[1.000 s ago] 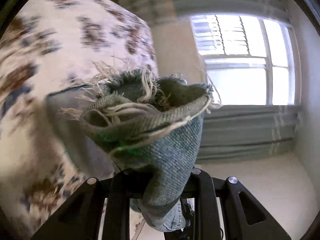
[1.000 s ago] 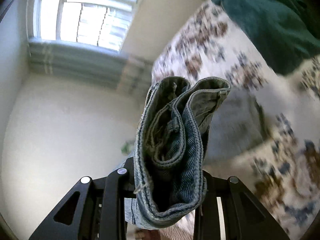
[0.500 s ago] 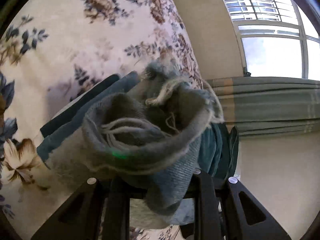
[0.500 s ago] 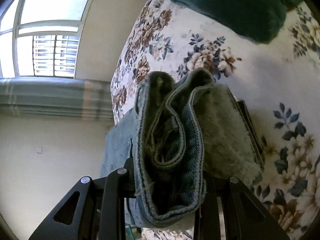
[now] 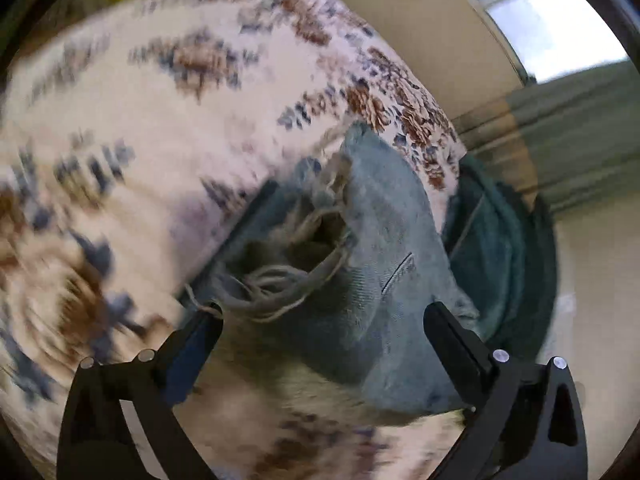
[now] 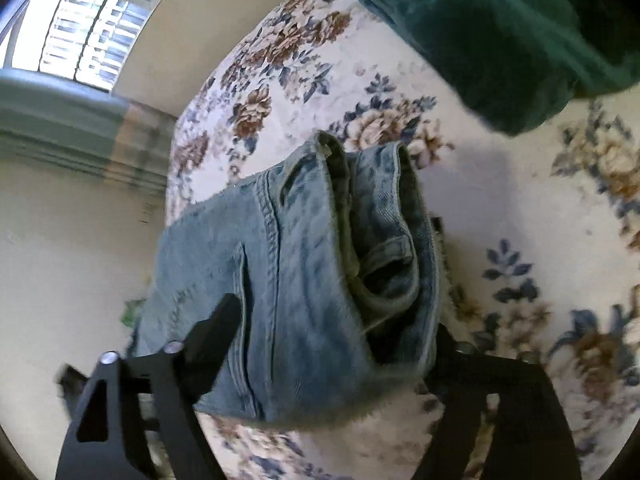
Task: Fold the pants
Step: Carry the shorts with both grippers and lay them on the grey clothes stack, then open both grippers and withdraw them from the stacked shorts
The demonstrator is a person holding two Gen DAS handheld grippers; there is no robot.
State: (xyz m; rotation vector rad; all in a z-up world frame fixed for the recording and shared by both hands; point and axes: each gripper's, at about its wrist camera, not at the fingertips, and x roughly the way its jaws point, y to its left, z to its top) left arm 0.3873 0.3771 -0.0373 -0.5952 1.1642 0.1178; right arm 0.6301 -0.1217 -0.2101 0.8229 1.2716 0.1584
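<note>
The blue denim pants (image 5: 372, 264) lie bunched on the floral bedspread (image 5: 152, 128). In the left wrist view the frayed hem end sits between the fingers of my left gripper (image 5: 322, 320), which is open wide with its jaws apart on either side of the cloth. In the right wrist view the waistband end of the pants (image 6: 312, 264) lies on the bedspread (image 6: 500, 208) between the fingers of my right gripper (image 6: 336, 316), which is also open wide. Neither gripper pinches the denim.
A dark green garment (image 6: 500, 28) lies on the bed beyond the pants, also in the left wrist view (image 5: 504, 248). The bed edge drops to a pale floor (image 6: 68, 248). A window (image 6: 88, 36) and striped curtain (image 5: 568, 136) stand behind.
Both grippers held the folded denim shut in the air, lowered it onto the bed, and have now opened, letting the pants go.
</note>
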